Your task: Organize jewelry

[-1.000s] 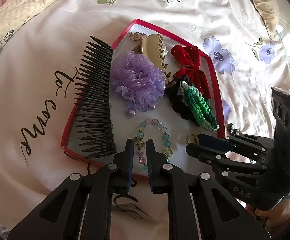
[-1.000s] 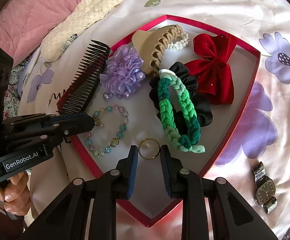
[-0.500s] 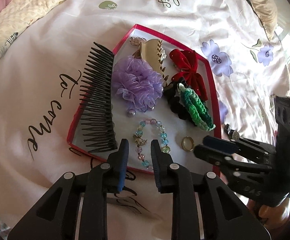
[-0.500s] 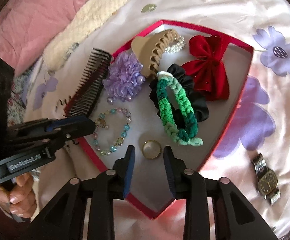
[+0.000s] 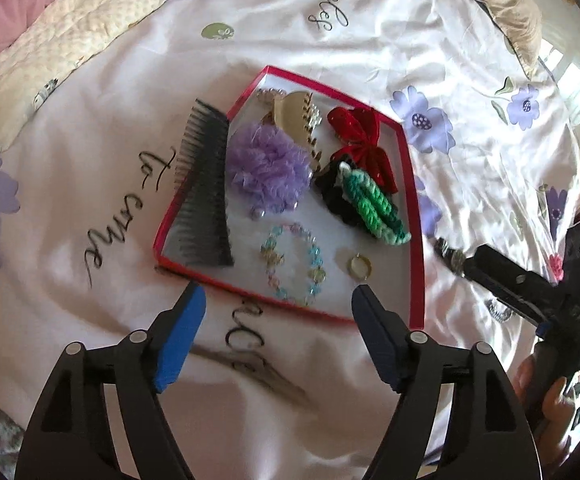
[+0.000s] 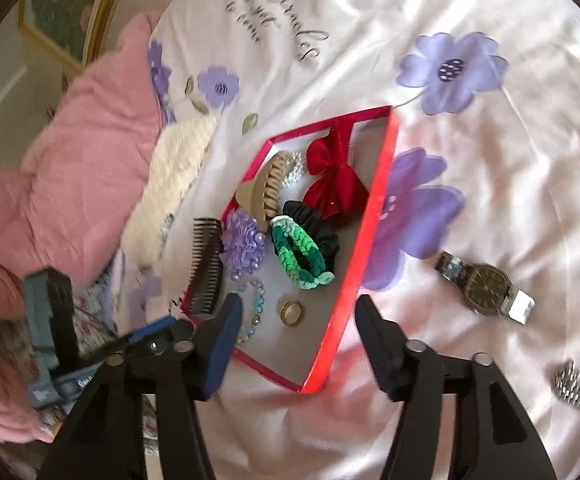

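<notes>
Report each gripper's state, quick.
Left gripper: open, holding nothing, jaws just opened.
Right gripper: open, holding nothing, jaws just opened.

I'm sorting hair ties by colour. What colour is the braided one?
Green, dark to pale mint, the braided hair tie; clearest in the right wrist view.

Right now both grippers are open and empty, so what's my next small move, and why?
Probably swing the right gripper toward the wristwatch. It lies on the bedspread outside the red tray, where the ring and bead bracelet already rest. Both grippers' jaws have just been opening, with nothing between them.
</notes>
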